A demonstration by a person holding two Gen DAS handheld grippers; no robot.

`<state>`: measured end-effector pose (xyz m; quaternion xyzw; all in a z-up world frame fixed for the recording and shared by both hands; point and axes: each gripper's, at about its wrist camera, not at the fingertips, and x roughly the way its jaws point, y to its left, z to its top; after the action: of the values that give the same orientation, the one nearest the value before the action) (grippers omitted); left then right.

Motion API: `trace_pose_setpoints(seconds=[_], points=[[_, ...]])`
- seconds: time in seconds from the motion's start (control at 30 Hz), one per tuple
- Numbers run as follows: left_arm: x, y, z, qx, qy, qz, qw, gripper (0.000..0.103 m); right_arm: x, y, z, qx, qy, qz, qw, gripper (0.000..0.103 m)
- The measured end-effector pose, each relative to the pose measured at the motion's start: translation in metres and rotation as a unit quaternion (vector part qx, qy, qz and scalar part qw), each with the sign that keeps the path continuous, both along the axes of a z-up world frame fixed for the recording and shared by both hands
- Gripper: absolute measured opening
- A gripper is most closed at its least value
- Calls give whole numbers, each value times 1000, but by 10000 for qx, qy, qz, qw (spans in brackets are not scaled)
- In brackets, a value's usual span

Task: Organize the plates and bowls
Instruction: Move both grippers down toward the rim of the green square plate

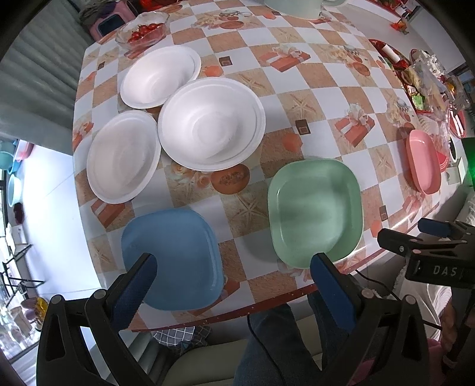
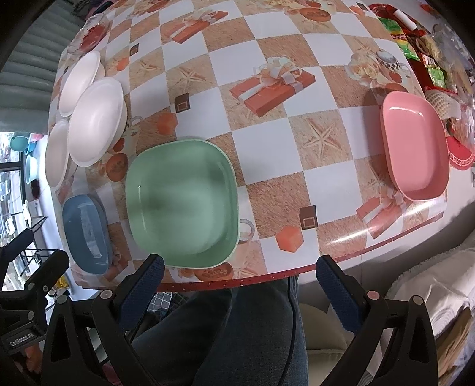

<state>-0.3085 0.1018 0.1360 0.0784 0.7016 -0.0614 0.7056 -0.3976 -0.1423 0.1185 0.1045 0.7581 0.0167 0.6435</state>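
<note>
A blue plate [image 1: 175, 258] lies at the table's near edge, a green plate [image 1: 314, 210] to its right, and a pink plate [image 1: 423, 161] at the far right. Three white bowls [image 1: 210, 124] [image 1: 123, 156] [image 1: 160, 75] sit behind the blue plate. My left gripper [image 1: 234, 267] is open and empty, held above the table's near edge between the blue and green plates. My right gripper [image 2: 237, 267] is open and empty, just in front of the green plate [image 2: 182, 202]. The pink plate [image 2: 415, 145], the blue plate [image 2: 86, 233] and the white bowls [image 2: 95, 121] also show in the right wrist view.
A glass bowl of red fruit [image 1: 142, 29] stands at the back left. A pale green dish [image 1: 294, 7] sits at the far edge. Snack packets and clutter [image 1: 427, 80] fill the right side. The table's red rim [image 2: 267, 277] runs in front, with the person's legs below.
</note>
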Motion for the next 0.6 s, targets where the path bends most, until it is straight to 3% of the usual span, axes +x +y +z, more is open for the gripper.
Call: trace_pose_setpoints(seconds=[0.37,0.6], points=[[2,-7,-20,127,113,-67,9998,103,-2,-9,-18,-44,140,-73,9999,103],[12,-17,-43,17,115,-80,9999,103,2,-6,-37,-214,247,-40,9995,103]])
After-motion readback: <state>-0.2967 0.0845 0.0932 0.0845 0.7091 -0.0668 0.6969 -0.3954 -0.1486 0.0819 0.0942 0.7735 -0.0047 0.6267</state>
